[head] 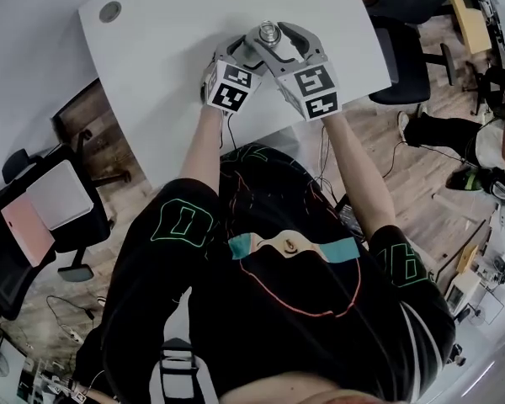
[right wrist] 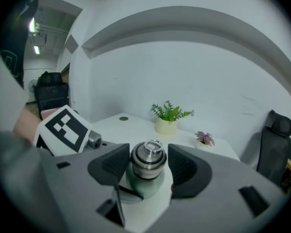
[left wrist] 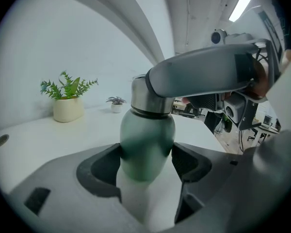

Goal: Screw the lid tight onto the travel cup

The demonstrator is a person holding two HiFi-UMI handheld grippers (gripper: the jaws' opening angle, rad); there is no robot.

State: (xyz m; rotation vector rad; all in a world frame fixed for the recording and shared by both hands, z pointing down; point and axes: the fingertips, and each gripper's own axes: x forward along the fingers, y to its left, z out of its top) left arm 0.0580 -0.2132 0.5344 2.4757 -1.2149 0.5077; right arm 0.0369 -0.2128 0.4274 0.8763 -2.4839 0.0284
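Observation:
A travel cup with a green body (left wrist: 148, 144) and a steel lid (right wrist: 148, 159) stands near the front edge of the white table (head: 168, 23). My left gripper (left wrist: 148, 163) is shut on the cup's body, both dark pads pressed against its sides. Higher up, my right gripper (right wrist: 148, 165) sits around the lid with its pads close on either side and a thin gap showing, so it is open. In the head view both grippers meet at the lid (head: 270, 32), the right gripper (head: 279, 40) over the left gripper (head: 240, 55). The cup's base is hidden.
A potted green plant (right wrist: 169, 118) and a small purple plant (right wrist: 203, 139) stand at the table's far side by the wall. A cable grommet (head: 110, 11) is set in the tabletop. Office chairs (head: 404, 40) (head: 34, 217) flank the table.

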